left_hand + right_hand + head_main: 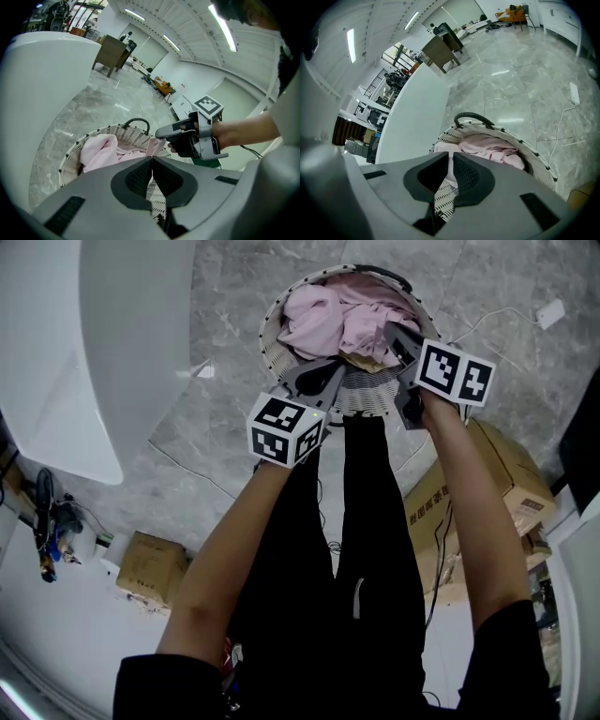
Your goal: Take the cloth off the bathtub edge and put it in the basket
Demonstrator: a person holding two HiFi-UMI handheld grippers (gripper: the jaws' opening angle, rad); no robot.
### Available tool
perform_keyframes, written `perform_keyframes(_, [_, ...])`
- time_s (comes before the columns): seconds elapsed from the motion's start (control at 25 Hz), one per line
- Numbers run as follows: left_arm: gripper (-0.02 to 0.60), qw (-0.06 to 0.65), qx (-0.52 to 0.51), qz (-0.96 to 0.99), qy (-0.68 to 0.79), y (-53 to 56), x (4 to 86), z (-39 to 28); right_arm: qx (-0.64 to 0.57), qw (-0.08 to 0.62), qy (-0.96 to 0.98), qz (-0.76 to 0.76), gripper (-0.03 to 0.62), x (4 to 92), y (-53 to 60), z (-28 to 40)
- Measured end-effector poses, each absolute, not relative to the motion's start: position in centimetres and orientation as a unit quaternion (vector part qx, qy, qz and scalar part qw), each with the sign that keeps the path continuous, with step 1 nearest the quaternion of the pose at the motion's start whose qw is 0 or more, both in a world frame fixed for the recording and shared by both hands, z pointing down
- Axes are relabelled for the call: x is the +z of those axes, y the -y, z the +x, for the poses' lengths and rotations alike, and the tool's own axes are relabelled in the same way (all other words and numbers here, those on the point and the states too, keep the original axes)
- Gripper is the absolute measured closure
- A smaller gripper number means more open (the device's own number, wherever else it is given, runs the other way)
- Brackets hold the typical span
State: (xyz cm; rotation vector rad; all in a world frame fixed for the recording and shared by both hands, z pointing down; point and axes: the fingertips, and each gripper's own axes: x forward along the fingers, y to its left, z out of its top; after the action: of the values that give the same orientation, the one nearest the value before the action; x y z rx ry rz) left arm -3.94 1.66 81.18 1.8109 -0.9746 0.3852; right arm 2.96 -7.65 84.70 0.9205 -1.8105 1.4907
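A white woven basket [266, 336] [70, 151] [535, 153] stands on the grey marble floor beside the white bathtub [122, 334] [37, 84] [412, 117]. A pink cloth [323, 315] [98, 152] [497, 147] lies bunched inside it. My right gripper [388, 329] [160, 135] [451, 158] hovers over the basket's near right side. Its jaws are nearly together, with a strip of the pink cloth pinched at the tips. My left gripper [339, 367] [152, 159] is over the basket's near rim, its jaws shut with nothing seen between them.
A black handle [137, 123] [471, 116] arches over the basket's far rim. Cardboard boxes [506, 474] [150, 568] sit on the floor to the right and lower left. A white power strip [550, 313] [574, 93] with its cable lies right of the basket.
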Motion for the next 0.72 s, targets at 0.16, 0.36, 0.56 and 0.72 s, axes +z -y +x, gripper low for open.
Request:
perform_keyframes(0.16, [0.565,0.504,0.154,0.747,0.405,-2.1,81.1,-4.1,0.544,0.329,0.688,0.35,0.548,84.9,6.6,3.5])
perform_keyframes(0.36, [0.565,0.502,0.156,0.75,0.402,-2.4,80.6,-3.4,0.532,0.355,0.686,0.346,0.439,84.3,4.3,4.5])
perform_keyframes(0.56, [0.565,0.487,0.156,0.761,0.398,-1.8,79.0,-2.3,0.534,0.348,0.691,0.342,0.439,83.2,2.9,5.2])
perform_keyframes(0.72, [0.565,0.476,0.145,0.767,0.405,-1.2,76.4,-1.5,0.492,0.353,0.729,0.32,0.439,79.7,2.8,5.0])
